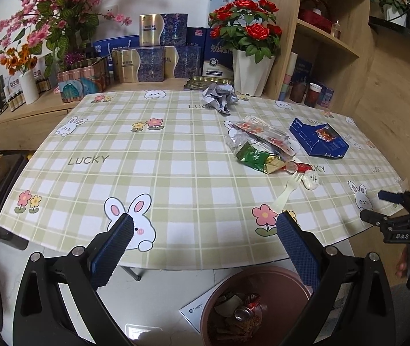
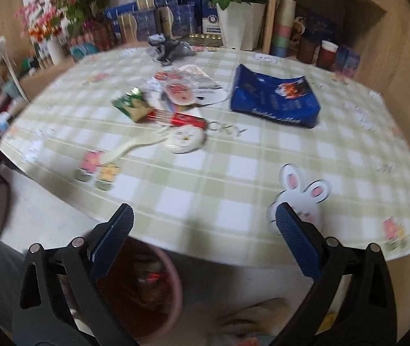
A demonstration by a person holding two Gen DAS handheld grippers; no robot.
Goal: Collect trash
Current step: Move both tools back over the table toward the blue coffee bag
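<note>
**Still plenty to fumble: both claws empty, litter spread on the table**

Nearest, the round pink plastic bin (image 1: 258, 305) sits on the floor below the table (image 1: 176, 178) edge. Left claw (image 1: 205, 239) and right claw (image 2: 205, 230) both gape, holding nothing. Farther on, the flat cream plastic fork (image 2: 130, 148) could skid away under a pinch; the crinkly green-gold foil wrapper (image 1: 258, 158) touches neighbours and may drag them; the crumpled grey paper ball (image 1: 219, 98) lies farthest, and a long carry risks missing the bin.

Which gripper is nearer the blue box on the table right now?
Right. The right gripper sits at the table's near edge, with the blue box ahead and slightly right. The left gripper is further left, the box far off to its right.
</note>
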